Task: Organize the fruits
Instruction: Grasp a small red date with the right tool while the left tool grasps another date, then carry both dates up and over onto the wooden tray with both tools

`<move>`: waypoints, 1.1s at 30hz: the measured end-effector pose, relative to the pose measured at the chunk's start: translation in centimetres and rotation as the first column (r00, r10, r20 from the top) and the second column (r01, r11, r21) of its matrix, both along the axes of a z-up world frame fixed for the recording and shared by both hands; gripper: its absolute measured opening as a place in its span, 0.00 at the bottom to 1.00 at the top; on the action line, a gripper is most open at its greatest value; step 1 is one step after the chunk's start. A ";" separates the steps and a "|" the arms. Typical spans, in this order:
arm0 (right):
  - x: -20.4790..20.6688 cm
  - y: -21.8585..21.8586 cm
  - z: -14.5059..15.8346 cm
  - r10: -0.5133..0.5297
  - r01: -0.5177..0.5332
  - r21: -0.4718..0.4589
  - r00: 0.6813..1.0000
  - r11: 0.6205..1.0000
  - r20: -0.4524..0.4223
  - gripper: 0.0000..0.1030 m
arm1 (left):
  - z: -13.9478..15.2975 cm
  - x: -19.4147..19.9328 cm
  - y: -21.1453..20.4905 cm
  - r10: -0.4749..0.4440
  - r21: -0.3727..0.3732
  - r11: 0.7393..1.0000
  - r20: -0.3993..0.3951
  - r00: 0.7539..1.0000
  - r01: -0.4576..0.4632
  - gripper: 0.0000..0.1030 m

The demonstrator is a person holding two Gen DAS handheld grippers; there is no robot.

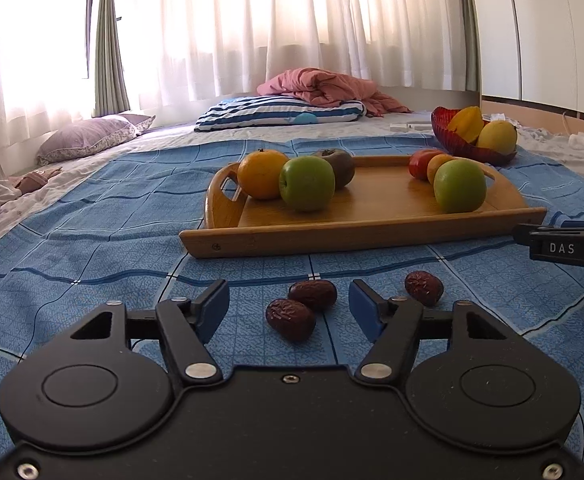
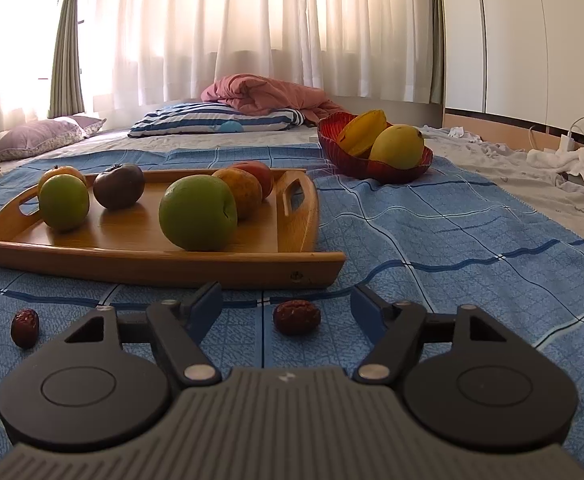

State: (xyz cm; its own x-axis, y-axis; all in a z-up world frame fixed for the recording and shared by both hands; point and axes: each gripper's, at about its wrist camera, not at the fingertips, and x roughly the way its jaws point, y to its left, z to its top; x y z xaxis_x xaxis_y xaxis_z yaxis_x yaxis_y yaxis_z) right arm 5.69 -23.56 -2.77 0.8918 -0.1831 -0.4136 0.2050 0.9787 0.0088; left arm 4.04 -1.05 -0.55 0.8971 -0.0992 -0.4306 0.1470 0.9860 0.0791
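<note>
Closing on the dates calls for each one centred between the pads before squeezing, gently, as they look soft. The left gripper point(image 1: 287, 308), fingers half open and empty, brackets two dates point(image 1: 302, 307) on the bed's blue cloth; the right gripper point(image 2: 285, 312), fingers wider, empty, brackets a single date point(image 2: 296, 316).

three red dates point(image 1: 290, 319), two green apples point(image 1: 306, 183), two oranges point(image 1: 262, 173), one wooden tray point(image 1: 332, 236), one red bowl point(image 1: 452, 140)
</note>
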 end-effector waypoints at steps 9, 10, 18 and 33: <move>0.1 -0.2 0.0 -0.001 0.001 0.010 1.000 1.000 -0.003 0.61 | -0.2 -0.1 0.5 0.011 -0.017 1.000 -0.035 0.999 -0.012 0.62; 0.1 -0.2 -0.1 -0.004 0.004 0.009 1.000 1.000 -0.004 0.59 | -0.3 0.0 0.5 0.010 -0.021 1.000 -0.044 0.999 -0.011 0.60; 0.0 0.1 -0.2 0.005 -0.005 -0.002 1.000 1.000 -0.006 0.44 | -0.5 0.1 0.4 -0.011 -0.054 0.999 -0.088 0.996 0.007 0.40; -0.6 0.0 -0.1 0.011 -0.011 0.002 1.000 1.000 0.022 0.27 | 0.3 -0.4 -0.1 -0.007 -0.037 0.999 -0.061 0.998 0.004 0.24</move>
State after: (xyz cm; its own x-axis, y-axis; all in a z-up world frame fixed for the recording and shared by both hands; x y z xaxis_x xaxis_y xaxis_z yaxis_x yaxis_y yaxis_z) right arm 5.07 -23.56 -2.84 0.9029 -0.1721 -0.3939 0.1937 0.9809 0.0153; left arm 3.63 -1.17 -0.21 0.8685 -0.1209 -0.4807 0.1560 0.9872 0.0335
